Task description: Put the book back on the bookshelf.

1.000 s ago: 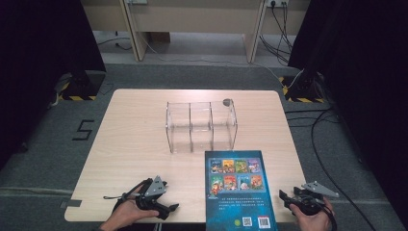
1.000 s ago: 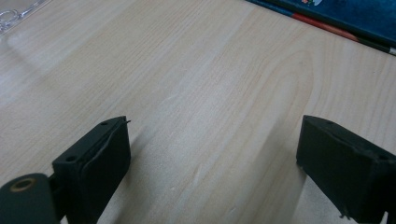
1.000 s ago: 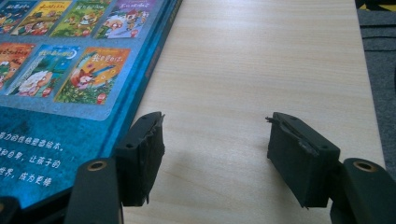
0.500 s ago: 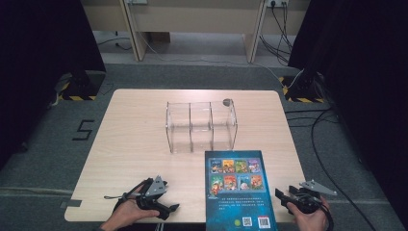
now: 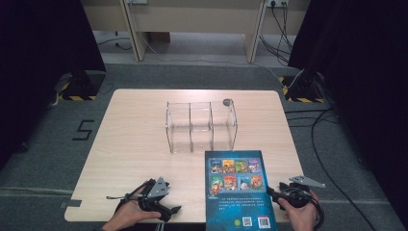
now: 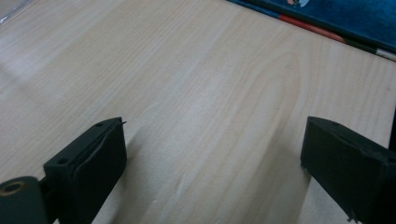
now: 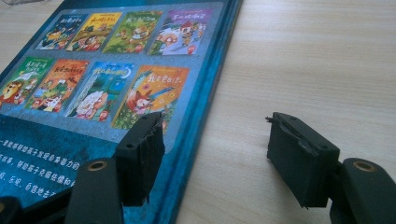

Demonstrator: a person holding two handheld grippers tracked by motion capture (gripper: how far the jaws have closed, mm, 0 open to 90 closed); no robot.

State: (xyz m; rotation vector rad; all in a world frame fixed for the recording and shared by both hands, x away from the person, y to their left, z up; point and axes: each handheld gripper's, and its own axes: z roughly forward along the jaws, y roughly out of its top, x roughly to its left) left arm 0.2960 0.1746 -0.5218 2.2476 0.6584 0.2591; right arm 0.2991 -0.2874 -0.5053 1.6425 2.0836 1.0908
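A blue picture book (image 5: 238, 187) lies flat, back cover up, at the table's near edge, right of centre. My right gripper (image 5: 272, 193) is at the book's right edge, open: in the right gripper view its left jaw hangs over the book (image 7: 116, 60) while the other stands over bare wood, the gripper (image 7: 215, 126) straddling that edge. My left gripper (image 5: 169, 211) rests near the front edge to the left of the book. Its jaws have just been opening and stand wide (image 6: 215, 140) with only tabletop between them; the book's edge (image 6: 327, 16) lies beyond.
A clear acrylic rack (image 5: 201, 126) with three compartments stands mid-table behind the book, with a small dark round thing (image 5: 226, 102) at its far right corner. The wooden table (image 5: 130, 144) is bare to the left. Cables trail on the floor at right.
My right gripper has slid left up to the book's right edge. The left hand has stayed where it was.
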